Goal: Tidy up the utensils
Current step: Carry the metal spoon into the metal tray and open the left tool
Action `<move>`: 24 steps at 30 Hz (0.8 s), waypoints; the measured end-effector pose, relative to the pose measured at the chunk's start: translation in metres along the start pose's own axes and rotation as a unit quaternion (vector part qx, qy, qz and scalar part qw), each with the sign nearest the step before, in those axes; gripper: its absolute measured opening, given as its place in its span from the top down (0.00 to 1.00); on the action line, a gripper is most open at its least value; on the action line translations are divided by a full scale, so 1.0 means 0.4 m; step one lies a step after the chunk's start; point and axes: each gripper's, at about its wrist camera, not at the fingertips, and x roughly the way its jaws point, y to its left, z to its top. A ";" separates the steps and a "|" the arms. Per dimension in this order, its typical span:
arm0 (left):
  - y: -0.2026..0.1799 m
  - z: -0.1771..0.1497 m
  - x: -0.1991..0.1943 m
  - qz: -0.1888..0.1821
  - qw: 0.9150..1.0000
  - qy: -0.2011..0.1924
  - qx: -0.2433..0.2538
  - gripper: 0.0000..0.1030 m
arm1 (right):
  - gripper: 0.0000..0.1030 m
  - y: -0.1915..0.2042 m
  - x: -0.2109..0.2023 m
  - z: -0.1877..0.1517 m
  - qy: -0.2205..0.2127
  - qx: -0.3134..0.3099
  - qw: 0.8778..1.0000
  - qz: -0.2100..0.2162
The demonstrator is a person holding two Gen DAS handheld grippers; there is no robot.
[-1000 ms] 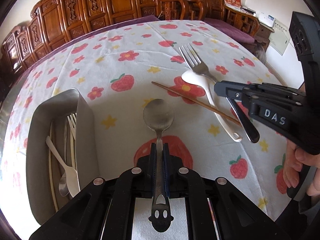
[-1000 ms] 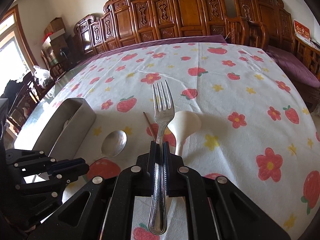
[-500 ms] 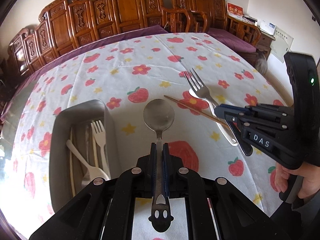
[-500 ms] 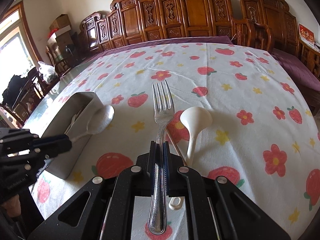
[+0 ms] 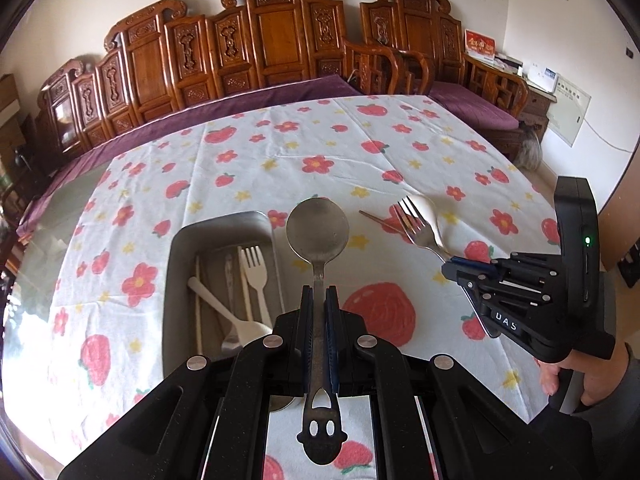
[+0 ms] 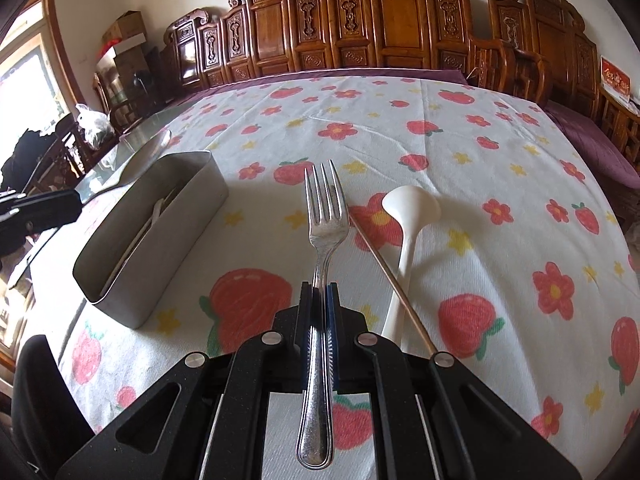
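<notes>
Progress: judged roughly midway; some utensils are already stowed, two are in hand, two are left on the desk (image 6: 500, 148).
Stowed: a white plastic fork (image 5: 255, 276), a white plastic spoon (image 5: 228, 316), a pale chopstick (image 5: 198, 300) and what looks like a metal handle are seen inside the metal tray (image 5: 218, 224); exact count can't be told, part is hidden behind the gripper body.
In hand (L): the metal spoon (image 5: 318, 232) is clamped by its handle in the left hand-held gripper (image 5: 319, 300), jaws narrow on it; bowl pointed fwd, held above the desk beside the tray's right wall, not yet inside.
In hand (R): the metal fork (image 6: 325, 216) is clamped by its handle in the right hand-held gripper (image 6: 319, 296), jaws narrow on it; tines fwd, held over the cloth to the right of the tray, apart from it.
Left on desk: a white ladle-type spoon (image 6: 408, 216) and a brown chopstick (image 6: 384, 264) are lying side by side on the strawberry tablecloth (image 6: 460, 128), right of the fork; they appear to cross or touch near their handles, can't be told for sure.
Container: one tray only, oblong, open-topped, no dividers visible; it stands on the cloth at the left side of the desk.
Remaining (est.): spoon and fork to be dropped in the tray, then ladle spoon and chopstick to be picked up and stowed.
</notes>
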 end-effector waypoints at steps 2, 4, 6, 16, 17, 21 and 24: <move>0.014 -0.004 -0.011 0.002 1.000 -0.003 -0.004 0.95 | 0.92 0.006 -0.006 -0.009 0.001 0.002 1.000 0.002; 0.030 -0.007 -0.019 0.004 1.000 -0.005 -0.007 0.95 | 0.92 0.017 -0.014 -0.017 0.001 0.003 1.000 0.007; 0.047 -0.008 -0.020 0.007 1.000 -0.007 -0.010 0.95 | 0.92 0.033 -0.024 -0.027 -0.001 0.000 1.000 0.009; 0.143 -0.016 0.048 0.019 0.999 0.013 -0.036 0.95 | 0.92 0.105 -0.027 -0.063 0.008 -0.018 1.000 0.018; 0.150 -0.018 0.057 0.019 0.999 0.016 -0.039 0.95 | 0.92 0.107 -0.023 -0.064 0.009 -0.018 1.000 0.017; 0.183 -0.027 0.114 0.021 0.998 0.034 -0.053 0.95 | 0.92 0.103 -0.009 -0.066 0.015 -0.017 1.000 0.016; 0.201 -0.033 0.161 0.023 0.997 0.049 -0.059 0.95 | 0.92 0.098 -0.001 -0.066 0.019 -0.015 1.000 0.015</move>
